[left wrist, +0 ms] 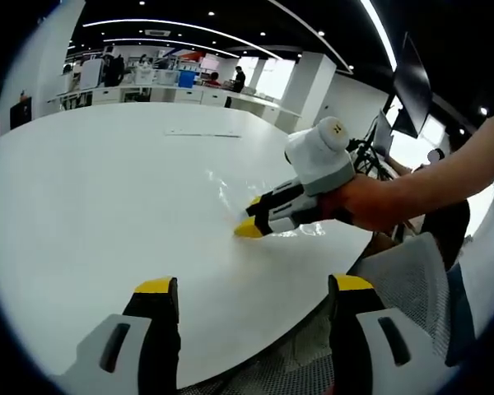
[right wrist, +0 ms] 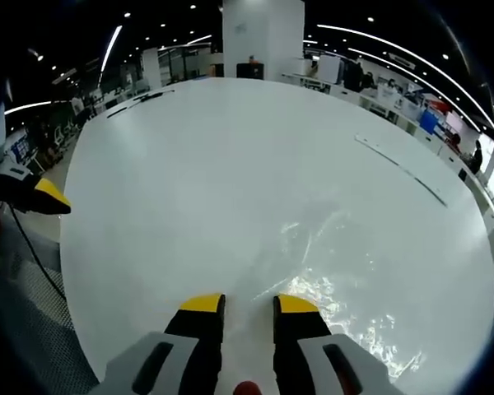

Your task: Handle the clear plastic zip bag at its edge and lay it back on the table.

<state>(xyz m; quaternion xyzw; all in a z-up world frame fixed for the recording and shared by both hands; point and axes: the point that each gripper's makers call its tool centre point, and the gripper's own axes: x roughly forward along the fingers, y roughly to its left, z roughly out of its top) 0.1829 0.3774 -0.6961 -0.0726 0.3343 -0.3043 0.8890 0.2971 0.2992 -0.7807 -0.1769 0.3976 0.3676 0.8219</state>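
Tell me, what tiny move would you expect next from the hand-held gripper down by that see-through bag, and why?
Probably close the right gripper on the bag's near edge. Its yellow-tipped jaws sit low at the clear plastic zip bag, which lies crinkled flat on the white table, with a narrow gap still between them. Whether plastic is already between them is hard to tell. The left gripper waits open, away from the bag.

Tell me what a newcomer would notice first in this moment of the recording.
The eye lands on the right gripper, held in a person's hand, its yellow tips down at the edge of the clear plastic zip bag, which lies crinkled and glinting on the white table. In the right gripper view the jaws stand narrowly apart over that edge. The left gripper hangs open at the table's near rim.
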